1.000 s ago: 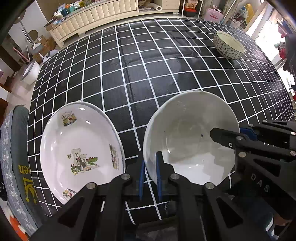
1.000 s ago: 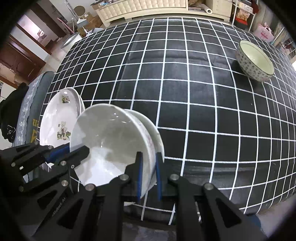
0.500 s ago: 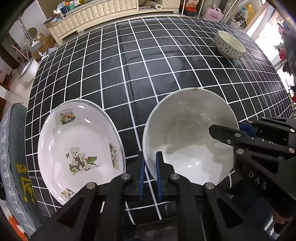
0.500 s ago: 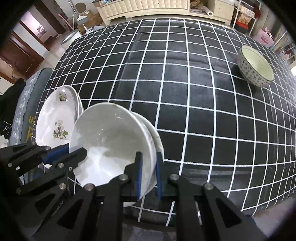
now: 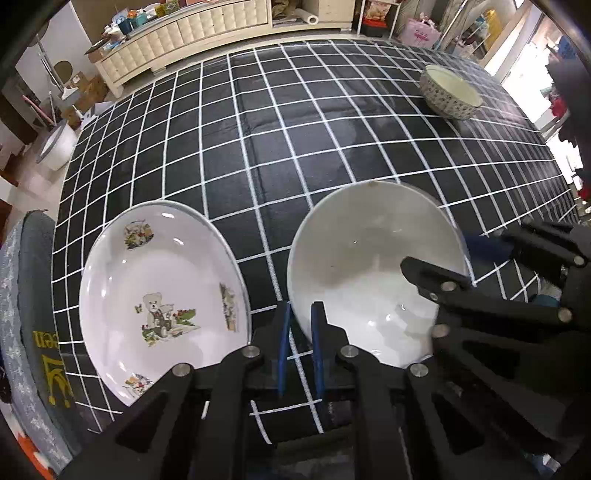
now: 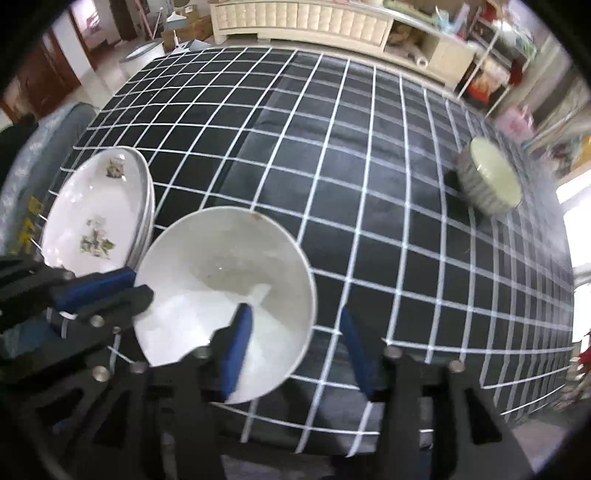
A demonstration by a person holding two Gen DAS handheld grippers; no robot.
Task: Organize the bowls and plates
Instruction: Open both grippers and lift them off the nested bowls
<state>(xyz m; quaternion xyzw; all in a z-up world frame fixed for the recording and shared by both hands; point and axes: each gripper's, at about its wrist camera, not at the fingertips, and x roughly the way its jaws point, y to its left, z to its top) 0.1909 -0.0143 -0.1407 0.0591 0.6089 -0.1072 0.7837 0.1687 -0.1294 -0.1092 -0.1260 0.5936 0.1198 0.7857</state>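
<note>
A plain white bowl (image 5: 369, 273) sits at the near edge of the black checked table. My left gripper (image 5: 300, 328) is shut on its left rim. My right gripper (image 6: 295, 343) is open, its jaws astride the bowl's right rim (image 6: 229, 280). A white plate with a teddy bear print (image 5: 155, 291) lies on the table left of the bowl and shows as a stack of plates in the right wrist view (image 6: 99, 214). A patterned bowl (image 5: 448, 92) stands far away at the back right and also shows in the right wrist view (image 6: 489, 181).
The checked tablecloth (image 5: 295, 147) covers the whole table. A grey cushioned seat (image 5: 33, 332) lies beyond the table's left edge. A cream sideboard (image 5: 184, 29) and room clutter stand behind the table.
My right gripper has opened and let go of the white bowl's right rim. My left gripper stays shut on the left rim. The right wrist view has shifted and blurred.
</note>
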